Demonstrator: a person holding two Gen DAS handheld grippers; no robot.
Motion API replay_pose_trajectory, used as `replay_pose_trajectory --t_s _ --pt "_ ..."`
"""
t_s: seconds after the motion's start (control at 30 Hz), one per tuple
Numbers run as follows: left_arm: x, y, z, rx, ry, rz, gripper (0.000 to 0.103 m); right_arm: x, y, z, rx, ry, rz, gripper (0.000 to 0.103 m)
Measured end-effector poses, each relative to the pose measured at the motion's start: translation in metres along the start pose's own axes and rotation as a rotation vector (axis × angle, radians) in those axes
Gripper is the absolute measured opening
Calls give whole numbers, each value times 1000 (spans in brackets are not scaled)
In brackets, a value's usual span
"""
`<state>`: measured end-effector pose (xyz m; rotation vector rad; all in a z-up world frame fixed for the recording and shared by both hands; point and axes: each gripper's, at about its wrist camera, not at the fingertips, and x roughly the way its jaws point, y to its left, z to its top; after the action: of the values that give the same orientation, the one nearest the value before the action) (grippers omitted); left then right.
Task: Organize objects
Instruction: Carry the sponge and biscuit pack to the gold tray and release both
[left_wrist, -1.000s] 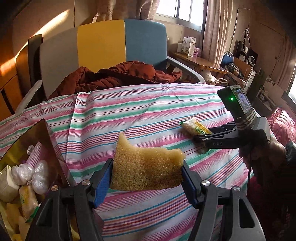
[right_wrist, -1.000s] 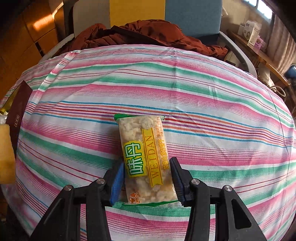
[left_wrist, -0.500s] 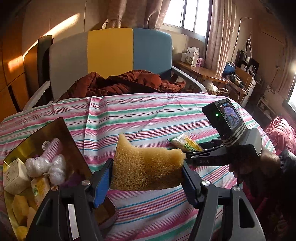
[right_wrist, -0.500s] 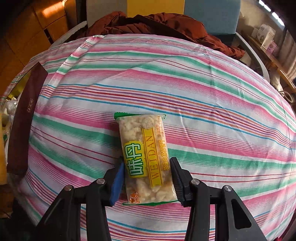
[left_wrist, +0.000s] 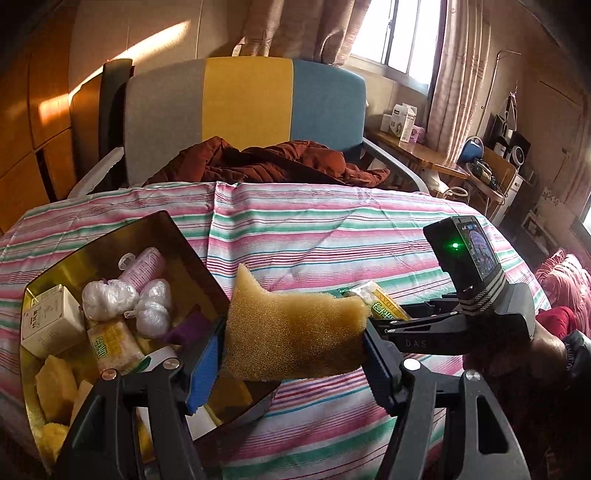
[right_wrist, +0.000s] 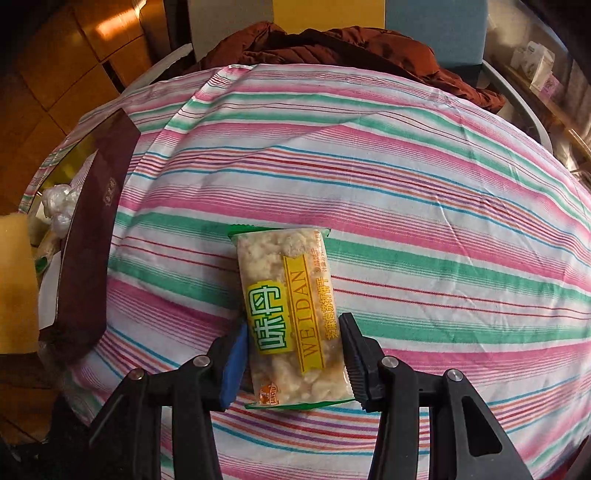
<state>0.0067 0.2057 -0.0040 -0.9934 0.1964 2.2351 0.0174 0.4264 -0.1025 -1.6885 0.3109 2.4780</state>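
The yellow sponge (left_wrist: 295, 332) lay crosswise, long axis spanning the left gripper (left_wrist: 291, 354), which clamped it above the gold box's (left_wrist: 110, 236) near edge. The snack packet (right_wrist: 290, 317) pointed straight away, lower end clamped in the right gripper (right_wrist: 291, 354), over the striped cloth (right_wrist: 424, 206).

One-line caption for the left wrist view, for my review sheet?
Left gripper holds a sponge beside the open box, while the right gripper carries a snack pack.
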Motion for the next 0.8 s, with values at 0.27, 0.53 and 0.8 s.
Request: replay_pose_trajectory --t_s 0.27,0.53,0.8 --pt "-20 30 -8 -56 -28 33 69 -15 21 -15 59 -55 49 47" --pt "-52 93 -18 -205 -67 88 69 -53 53 -13 47 -164 118 47" --pt "-100 179 -45 -382 -123 244 69 -79 137 -2 -117 -254 247 47"
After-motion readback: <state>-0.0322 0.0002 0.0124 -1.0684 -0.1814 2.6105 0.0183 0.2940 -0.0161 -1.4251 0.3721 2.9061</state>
